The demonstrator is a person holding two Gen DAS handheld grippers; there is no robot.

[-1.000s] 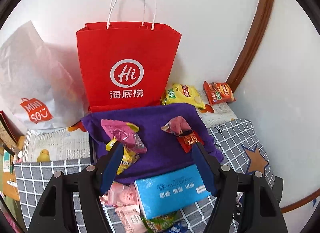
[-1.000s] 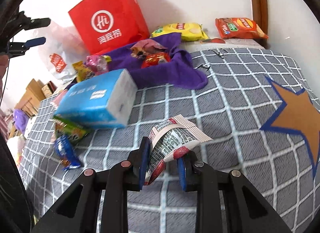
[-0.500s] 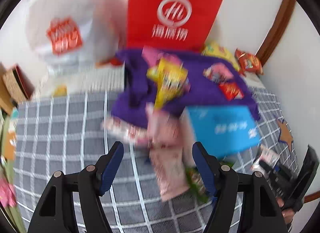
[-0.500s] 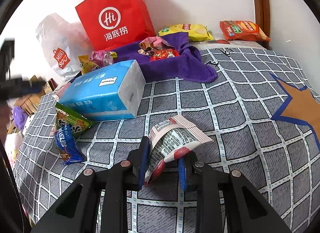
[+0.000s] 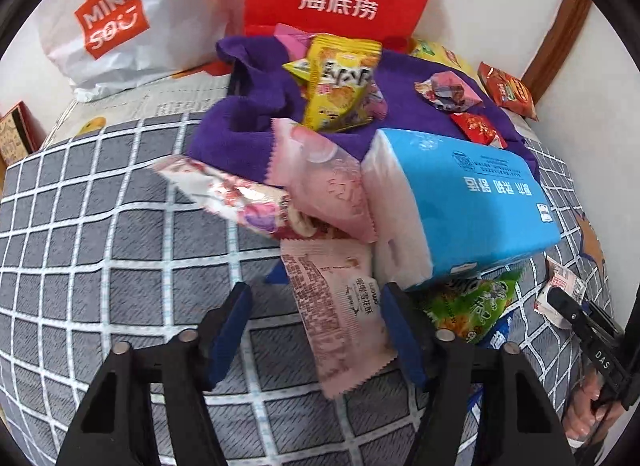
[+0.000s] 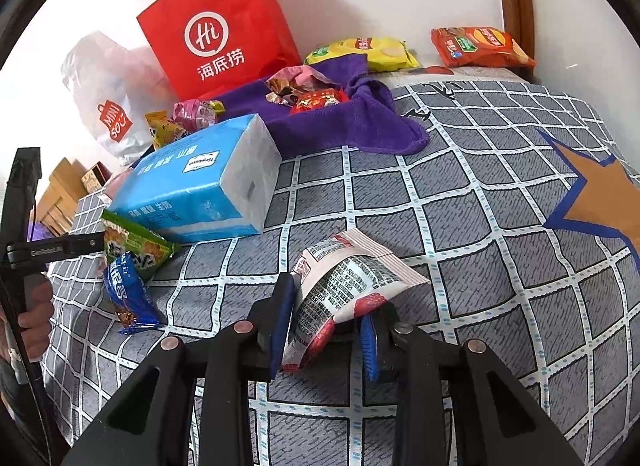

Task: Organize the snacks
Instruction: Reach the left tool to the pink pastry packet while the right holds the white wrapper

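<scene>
My left gripper (image 5: 316,326) is open, its blue fingers on either side of a pale pink snack packet (image 5: 340,310) lying on the checked bedspread. More pink packets (image 5: 320,181) and a yellow packet (image 5: 340,89) lie at the edge of a purple cloth (image 5: 248,113). My right gripper (image 6: 326,326) is shut on a white and red snack packet (image 6: 344,282), held just above the bedspread; it also shows in the left wrist view (image 5: 560,290). A blue tissue pack (image 6: 200,181) lies between the grippers.
A red paper bag (image 6: 220,29) and a white Miniso bag (image 5: 120,13) stand against the wall. Yellow (image 6: 368,51) and orange (image 6: 480,45) chip bags lie at the back. Green (image 6: 132,242) and blue (image 6: 128,294) packets lie by the tissue pack.
My left gripper swung down and left from facing the red bag to sit low over the pink packet. My right gripper stayed shut on its packet and rose slightly.
</scene>
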